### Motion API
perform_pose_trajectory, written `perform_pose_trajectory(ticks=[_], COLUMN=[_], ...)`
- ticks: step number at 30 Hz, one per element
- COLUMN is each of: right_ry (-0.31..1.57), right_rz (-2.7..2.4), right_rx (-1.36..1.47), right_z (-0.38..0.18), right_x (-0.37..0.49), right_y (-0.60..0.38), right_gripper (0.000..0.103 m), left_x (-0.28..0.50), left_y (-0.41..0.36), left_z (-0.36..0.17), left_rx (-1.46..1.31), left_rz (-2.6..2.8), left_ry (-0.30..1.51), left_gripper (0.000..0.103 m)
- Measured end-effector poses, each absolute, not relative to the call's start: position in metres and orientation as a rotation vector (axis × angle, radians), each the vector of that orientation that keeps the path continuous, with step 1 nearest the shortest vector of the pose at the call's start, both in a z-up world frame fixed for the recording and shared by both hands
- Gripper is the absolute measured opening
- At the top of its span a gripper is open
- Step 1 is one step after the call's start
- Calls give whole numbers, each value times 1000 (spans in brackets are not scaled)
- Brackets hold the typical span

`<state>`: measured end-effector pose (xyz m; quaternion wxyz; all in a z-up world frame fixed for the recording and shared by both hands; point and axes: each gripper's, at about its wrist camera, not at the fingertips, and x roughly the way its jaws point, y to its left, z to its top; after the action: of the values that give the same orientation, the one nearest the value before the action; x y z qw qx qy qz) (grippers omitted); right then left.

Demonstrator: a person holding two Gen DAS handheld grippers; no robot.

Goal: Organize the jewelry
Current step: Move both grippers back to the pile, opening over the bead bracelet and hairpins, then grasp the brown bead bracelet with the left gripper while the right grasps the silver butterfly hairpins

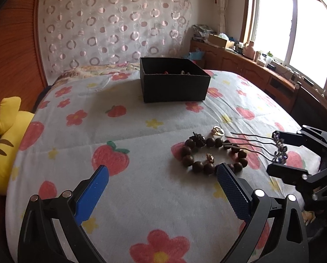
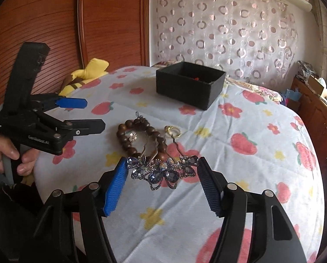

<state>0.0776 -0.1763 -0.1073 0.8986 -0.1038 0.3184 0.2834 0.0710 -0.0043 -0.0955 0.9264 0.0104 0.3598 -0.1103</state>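
The blue rhinestone butterfly hairpin [image 2: 163,171] sits at lower centre of the right wrist view, its jewelled head lying across the frame and its wavy metal prongs pointing up-frame over the brown wooden bead bracelet [image 2: 139,138]. The right gripper [image 2: 161,175] is partly open, both blue pads touching the head's ends. The left gripper [image 1: 163,175] gapes wide, empty, above the floral bedspread [image 1: 141,131].

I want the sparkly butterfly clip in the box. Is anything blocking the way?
Nothing visible. The butterfly hair clip sits between the right gripper pads, and only bedspread lies before the open black box.
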Motion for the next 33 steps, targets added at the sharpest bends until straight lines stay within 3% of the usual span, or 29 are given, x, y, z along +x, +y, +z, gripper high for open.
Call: perform_pose_trajectory(ticks=[4,6,10,12,14,20,23,33], right_ry=[637,628,613,608,600,585,581,566], right_rz=[585,584,581,579,576,572,567,564], right_rx=[-204,-202,-199,-196,-189,-176,-174,-174], right_z=[-102,-99,-95,-94,-91,-88,-87,-79], right_x=[76,75,74,74,74,77,80,85], right_y=[-185,-189,-196,-198,-202,-207,-209,-216], right_gripper=[67,67,67,67,67,67,67,67], left_x=[84,91,107,115,119,124,123,119], left_y=[-8,-9,-16,-21,-26,-35,-40,-38], left_z=[-93,-92,-94,-99,-105,-109,-110,-84], left_rx=[-1,-3,13,38,68,115,147,104], left_rz=[-269,-288,-319,-329,-344,-356,-375,-395], left_ry=[754,772,823,863,891,902,897,816], left_gripper=[94,77,56,40,34,32,12,12])
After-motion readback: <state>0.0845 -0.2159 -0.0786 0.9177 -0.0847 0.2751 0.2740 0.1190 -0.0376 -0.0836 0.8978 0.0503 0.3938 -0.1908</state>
